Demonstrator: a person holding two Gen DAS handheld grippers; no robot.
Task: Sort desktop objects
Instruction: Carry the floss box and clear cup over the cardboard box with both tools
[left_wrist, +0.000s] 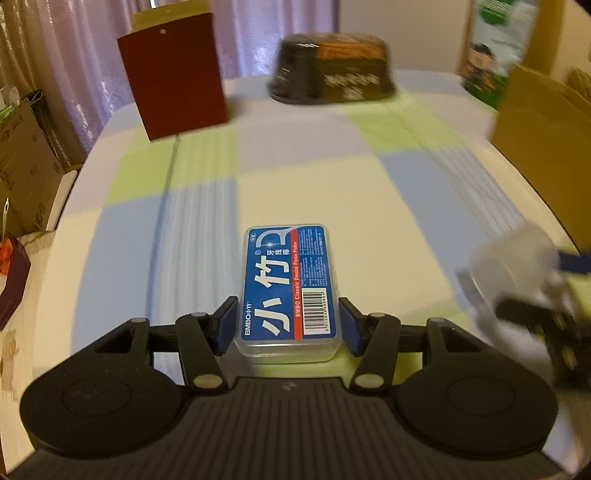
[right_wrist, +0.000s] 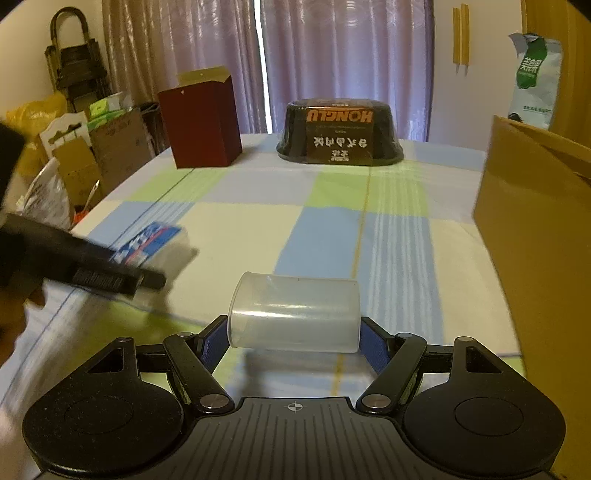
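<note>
Above the checked desk (right_wrist: 332, 221), the left gripper (left_wrist: 287, 326) clasps the floss box (left_wrist: 288, 291) by its long sides, its long axis pointing straight ahead, while the right gripper (right_wrist: 293, 341) clamps the clear cup (right_wrist: 294, 312) lying crosswise, the brown box (right_wrist: 535, 229) nearest its right.

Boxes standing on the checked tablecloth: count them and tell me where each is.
2. The dark red box stands at the far left, and the tan cardboard box stands along the right edge, cut off by the frame. Others may sit out of view.
</note>
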